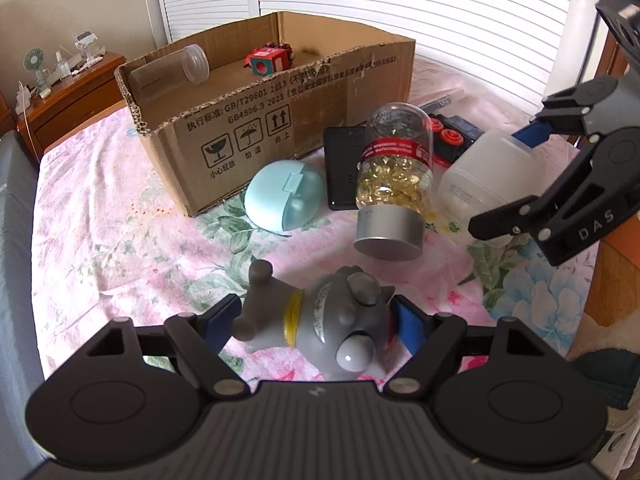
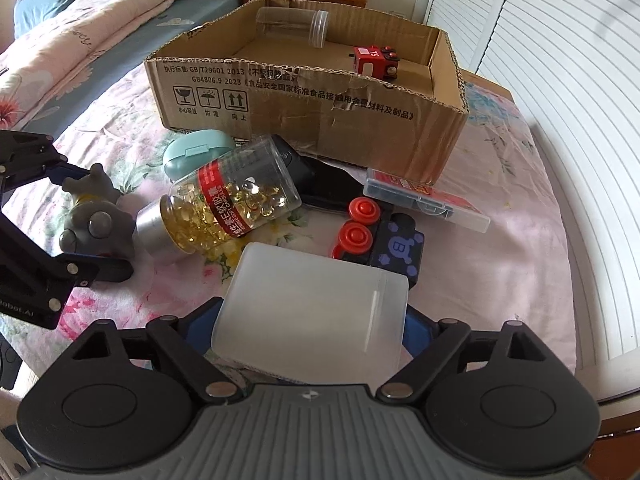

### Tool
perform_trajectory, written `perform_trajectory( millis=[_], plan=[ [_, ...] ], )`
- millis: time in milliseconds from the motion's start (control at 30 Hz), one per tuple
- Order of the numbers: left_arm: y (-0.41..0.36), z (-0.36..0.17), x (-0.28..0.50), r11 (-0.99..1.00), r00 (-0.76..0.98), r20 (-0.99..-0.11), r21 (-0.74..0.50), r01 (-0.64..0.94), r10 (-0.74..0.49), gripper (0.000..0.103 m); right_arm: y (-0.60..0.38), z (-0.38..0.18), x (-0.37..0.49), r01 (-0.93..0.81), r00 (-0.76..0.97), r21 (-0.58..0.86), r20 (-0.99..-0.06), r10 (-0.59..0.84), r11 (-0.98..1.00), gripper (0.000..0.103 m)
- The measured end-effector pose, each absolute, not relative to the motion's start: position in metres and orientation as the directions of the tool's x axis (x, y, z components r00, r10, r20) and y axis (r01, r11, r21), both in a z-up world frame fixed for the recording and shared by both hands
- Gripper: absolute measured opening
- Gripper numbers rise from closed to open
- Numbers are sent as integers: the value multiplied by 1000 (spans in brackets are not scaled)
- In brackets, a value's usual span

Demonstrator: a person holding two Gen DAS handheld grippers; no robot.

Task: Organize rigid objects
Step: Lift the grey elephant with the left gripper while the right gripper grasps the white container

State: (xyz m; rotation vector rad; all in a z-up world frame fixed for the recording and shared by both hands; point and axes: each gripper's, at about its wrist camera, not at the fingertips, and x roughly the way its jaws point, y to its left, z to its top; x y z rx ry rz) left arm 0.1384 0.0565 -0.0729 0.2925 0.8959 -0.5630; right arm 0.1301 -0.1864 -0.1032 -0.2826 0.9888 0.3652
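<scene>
A grey plastic toy figure [image 1: 320, 332] with a yellow collar lies on the floral bedsheet, and my left gripper [image 1: 312, 320] is shut on it, blue pads against its foot and its head. The right wrist view shows the same toy [image 2: 92, 224] between those black fingers at the left edge. My right gripper [image 2: 308, 316] is shut on a frosted white plastic jar [image 2: 312, 312] that lies on its side; in the left wrist view that jar [image 1: 480, 176] sits between the right gripper's fingers [image 1: 500, 178]. The open cardboard box [image 2: 320, 120] stands behind.
The box [image 1: 280, 128] holds a clear jar [image 1: 176, 70] and a red toy car [image 1: 270, 62]. In front of it lie a bottle of yellow capsules [image 1: 394, 184], a teal case [image 1: 284, 196], a black flat device [image 1: 340, 168], a red-and-black toy [image 2: 376, 236] and a card case [image 2: 424, 200].
</scene>
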Motion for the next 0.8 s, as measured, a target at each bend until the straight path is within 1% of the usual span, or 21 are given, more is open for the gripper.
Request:
perform_trajectory(
  millis=[333, 633, 800],
  plan=[
    [57, -62, 134, 823, 495, -800, 1, 568, -340, 73, -195, -93, 125, -450, 506, -64, -840, 195, 891, 89],
    [52, -54, 129, 822, 511, -792, 20, 570, -335, 73, -199, -98, 118, -464, 491, -107, -858, 154, 879, 88],
    [52, -56, 132, 824, 507, -795, 13, 566, -335, 73, -200, -100, 123, -424, 470, -88, -872, 136, 901, 88]
  ],
)
